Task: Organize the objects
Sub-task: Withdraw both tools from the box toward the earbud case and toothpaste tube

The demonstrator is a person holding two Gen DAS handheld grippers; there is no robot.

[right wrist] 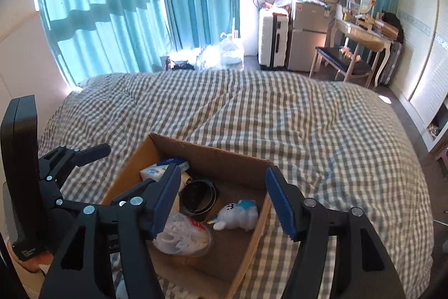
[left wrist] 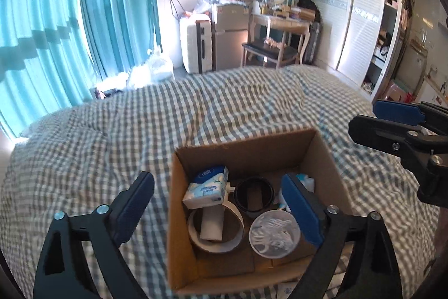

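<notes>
1. Cardboard box (left wrist: 252,265) sits on the bed (left wrist: 140,116), holding a tissue pack (left wrist: 207,187), tape roll (left wrist: 215,229), and toy (right wrist: 238,215).
2. I judge the contents light; grip the toy's soft body.
3. Left claw (left wrist: 224,203) and right claw (right wrist: 224,201) are spread, empty.

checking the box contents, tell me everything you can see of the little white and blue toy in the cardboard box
The toy is a small white figure with blue patches on top, dark face dots and a striped horn-like tip, seemingly soft plastic or plush. It lies on its side on the floor of the cardboard box, by the right wall, apart from the black ring. Neither hand-held gripper touches it.
</notes>
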